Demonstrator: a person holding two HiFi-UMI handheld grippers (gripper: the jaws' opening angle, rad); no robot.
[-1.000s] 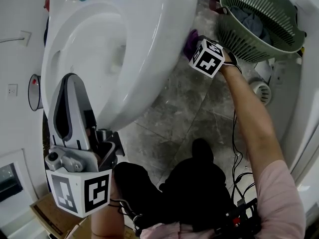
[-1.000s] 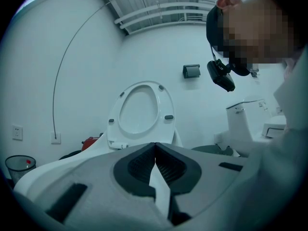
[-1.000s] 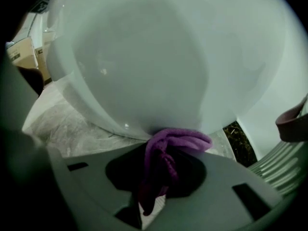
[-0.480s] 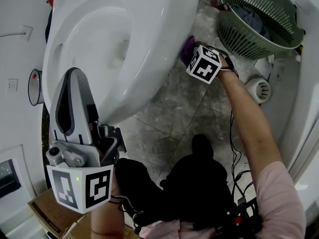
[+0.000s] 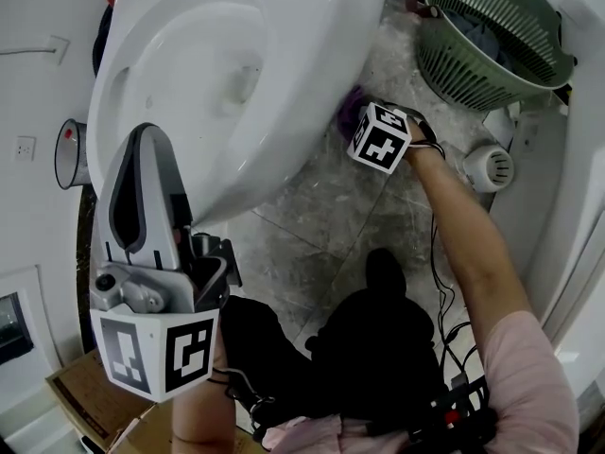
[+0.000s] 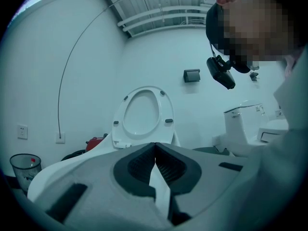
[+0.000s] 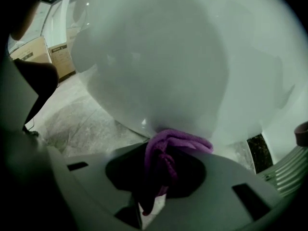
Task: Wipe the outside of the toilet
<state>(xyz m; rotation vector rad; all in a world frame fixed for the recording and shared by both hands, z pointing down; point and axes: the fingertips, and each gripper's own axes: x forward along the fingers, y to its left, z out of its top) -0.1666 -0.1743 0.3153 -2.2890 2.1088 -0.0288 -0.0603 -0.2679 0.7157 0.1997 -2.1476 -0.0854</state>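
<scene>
R tool [image 7: 160, 154] pins purple cloth [image 7: 179, 140] (bunched) on glossy white toilet [image 7: 159, 57].

No lettering can be read; the cardboard boxes [image 7: 61, 63] seem to carry a label, too blurred.

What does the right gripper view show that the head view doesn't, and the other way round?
Only the right gripper view shows how the right gripper grips: jaws shut on the purple cloth, with the bunched cloth pressed against the toilet on its outer wall. Only the head view shows the inside of the bowl and the small clear bin by the wall. Both show the toilet's white outside, some of the purple cloth and the grey stone floor.
</scene>
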